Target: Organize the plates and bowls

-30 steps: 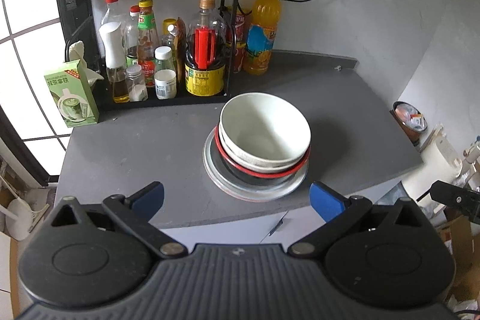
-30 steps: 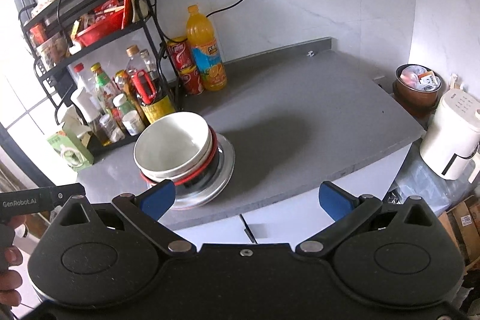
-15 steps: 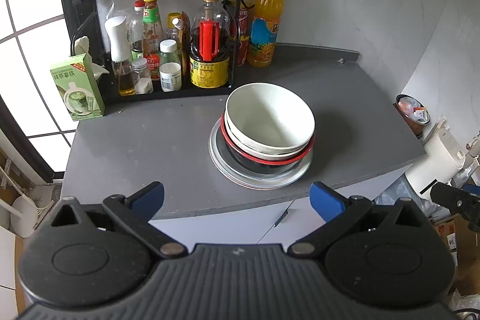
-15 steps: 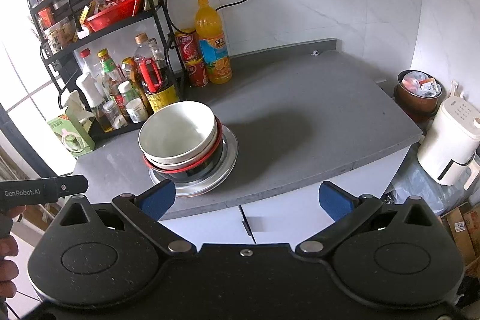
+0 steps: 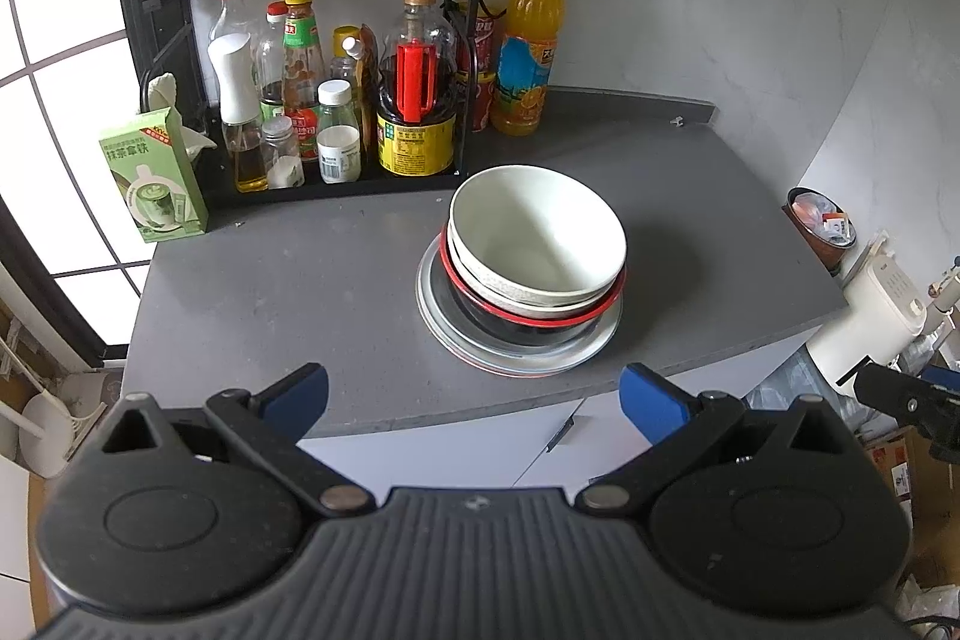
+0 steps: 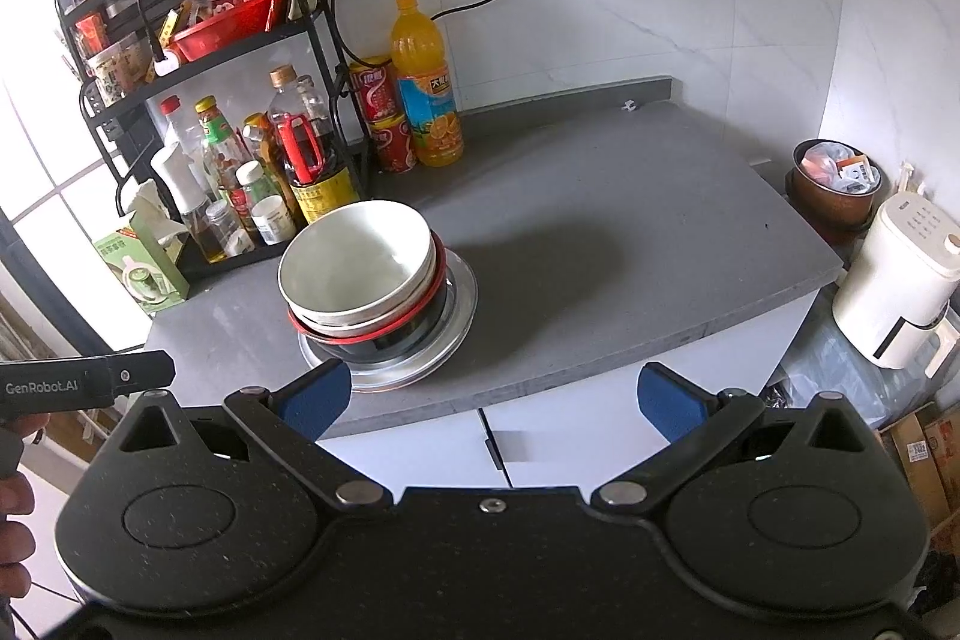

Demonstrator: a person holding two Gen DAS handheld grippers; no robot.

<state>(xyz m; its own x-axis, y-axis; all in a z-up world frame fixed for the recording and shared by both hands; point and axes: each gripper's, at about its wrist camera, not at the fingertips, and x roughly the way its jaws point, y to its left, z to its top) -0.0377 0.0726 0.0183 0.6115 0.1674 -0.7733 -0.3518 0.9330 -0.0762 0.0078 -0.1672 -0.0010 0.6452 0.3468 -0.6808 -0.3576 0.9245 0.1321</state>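
Crockery was nested on grey counter (image 5: 300,292): white bowl (image 5: 537,235) atop red-rimmed black bowl (image 5: 528,319), on pale plate (image 5: 456,334), largest at base, presumably for stability. Left gripper (image 5: 474,394) & right gripper (image 6: 492,397) both hung off the counter's front edge, fingers spread wide, holding nothing, aimed at stack.

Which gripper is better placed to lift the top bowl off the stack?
Probably the left gripper: the white bowl sits almost centred ahead of its open jaws. From the right gripper, equally open, the bowl lies off to the left.
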